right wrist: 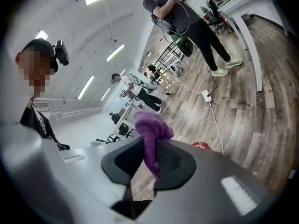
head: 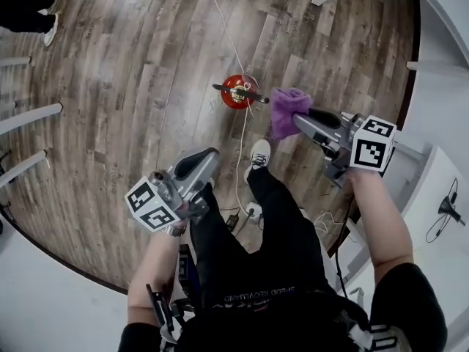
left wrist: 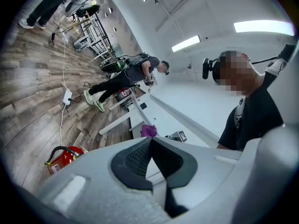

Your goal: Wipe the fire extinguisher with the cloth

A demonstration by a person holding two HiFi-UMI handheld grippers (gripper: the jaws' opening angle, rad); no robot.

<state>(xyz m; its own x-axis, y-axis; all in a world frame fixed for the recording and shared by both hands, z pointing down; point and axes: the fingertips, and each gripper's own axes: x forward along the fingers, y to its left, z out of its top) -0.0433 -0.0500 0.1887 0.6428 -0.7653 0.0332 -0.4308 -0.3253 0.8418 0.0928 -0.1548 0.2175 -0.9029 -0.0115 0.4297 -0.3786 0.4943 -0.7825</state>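
The right claw point(right wrist: 150, 155) grips a purple cloth point(head: 288, 108); left claw point(left wrist: 150, 141) is closed, empty; red fire extinguisher point(head: 238, 92) sits on wooden floor point(head: 132, 86), its label unreadable.

Bare wood floor point(head: 132, 86) lies open left of and beyond the fire extinguisher point(head: 236, 92); a white cable point(head: 229, 31) runs close past its right side, touching or not can't be told. The wearer's shoe point(head: 259, 152) sits near it on the wearer's side, between the left claw point(head: 211, 155) and the right claw point(head: 299, 121) gripping the cloth point(head: 287, 108); a white table point(head: 440, 86) walls off the right, white bars point(head: 29, 117) the far left.
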